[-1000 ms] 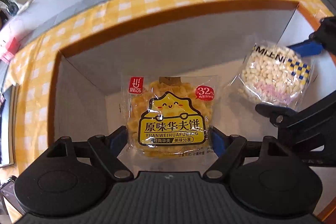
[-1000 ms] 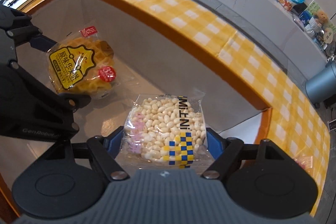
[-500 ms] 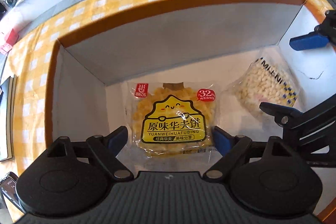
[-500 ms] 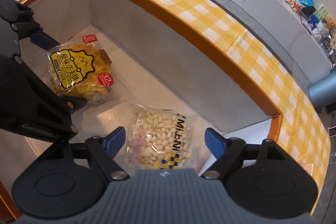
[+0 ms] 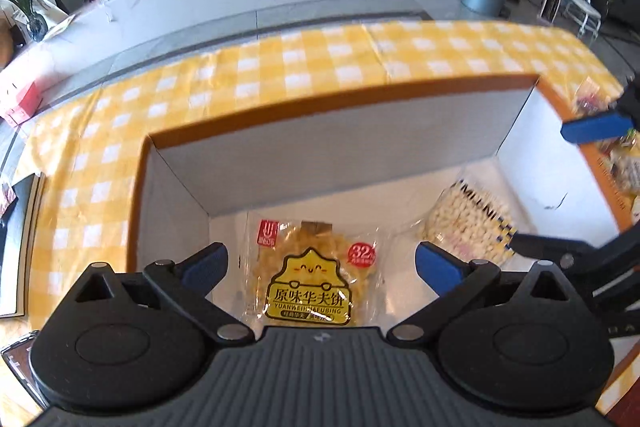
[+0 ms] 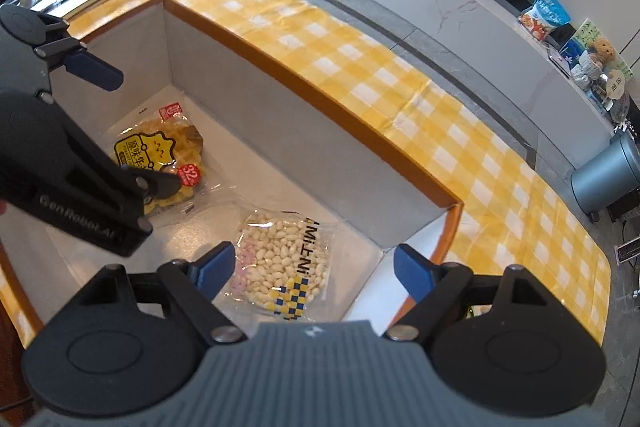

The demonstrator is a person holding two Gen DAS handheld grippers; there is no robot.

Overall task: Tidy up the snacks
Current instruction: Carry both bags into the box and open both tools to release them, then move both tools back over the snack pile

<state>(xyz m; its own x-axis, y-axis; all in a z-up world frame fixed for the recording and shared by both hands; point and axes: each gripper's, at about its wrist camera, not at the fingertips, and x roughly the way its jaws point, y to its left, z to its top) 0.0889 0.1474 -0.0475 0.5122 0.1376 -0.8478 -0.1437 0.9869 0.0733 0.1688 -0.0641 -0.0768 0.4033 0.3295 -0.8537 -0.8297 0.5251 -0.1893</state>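
**Two snack packs on the box floor, both claws released**

A box (image 5: 360, 131) with orange rim and pale inner walls stands on a tabletop covered by a yellow-and-white checked cloth (image 5: 320, 63). Two sealed snack packs lie flat on its floor, near each other.

The waffle pack (image 5: 312, 279), with a yellow label and a red round sticker, lies by the left inner wall in the left wrist view. The left claw (image 5: 320, 267) hangs above it with its blue fingers (image 5: 208, 263) spread wide on either side, touching nothing. In the right wrist view the same pack (image 6: 160, 163) is partly hidden behind the left claw's black frame.

The puffed-rice pack (image 6: 280, 263), clear with a blue-and-yellow checked corner, lies close to the right end of the box. The right claw (image 6: 316, 267) is above it, jaws apart and clear of the wrapper; nothing is gripped.

More snack packs (image 5: 624, 163) lie on the cloth outside the box's right rim, blurred.
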